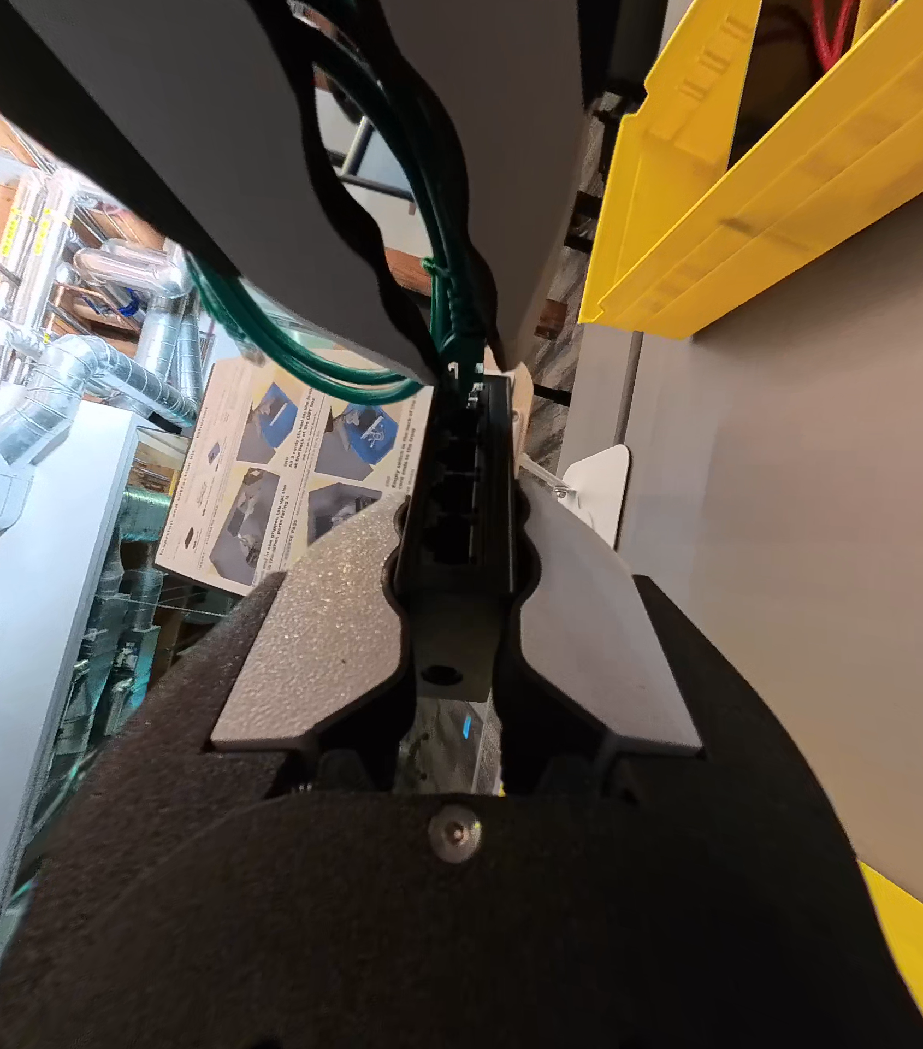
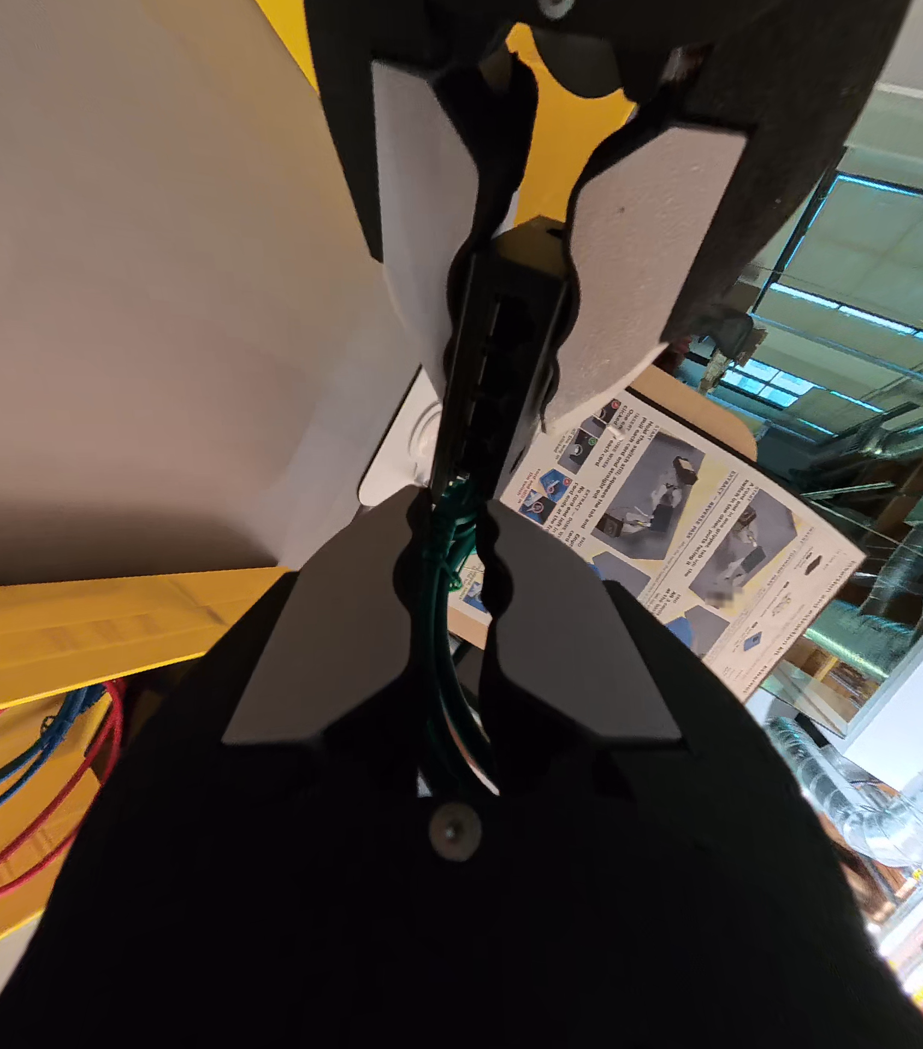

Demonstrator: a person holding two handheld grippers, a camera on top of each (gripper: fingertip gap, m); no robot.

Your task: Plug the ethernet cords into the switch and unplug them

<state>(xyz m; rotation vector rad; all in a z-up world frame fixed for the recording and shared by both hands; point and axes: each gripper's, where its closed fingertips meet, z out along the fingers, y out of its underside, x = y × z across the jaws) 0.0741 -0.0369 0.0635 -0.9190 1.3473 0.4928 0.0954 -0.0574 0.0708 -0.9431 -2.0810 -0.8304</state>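
Note:
My left gripper (image 1: 462, 513) is shut on a black ethernet switch (image 1: 496, 454), which it holds by its sides with the row of ports facing the camera. My right gripper (image 1: 468, 366) comes in from the top of the left wrist view. It is shut on a green ethernet cord (image 1: 451, 306) just behind its plug. The plug (image 1: 462, 349) is at the switch's farthest port; I cannot tell how deep it sits. In the right wrist view my right gripper (image 2: 454, 511) clamps the green cord (image 2: 439, 613), tip to tip with the left gripper (image 2: 496, 397) and the switch (image 2: 499, 352).
A yellow bin (image 1: 760, 198) stands on the grey table (image 1: 816, 511); it also shows in the right wrist view (image 2: 79, 613) with red and blue cords (image 2: 79, 755) in it. A printed instruction sheet (image 1: 289, 454) stands behind the switch. A white bracket (image 1: 601, 482) is beside it. My left and right fingertips are right by each other.

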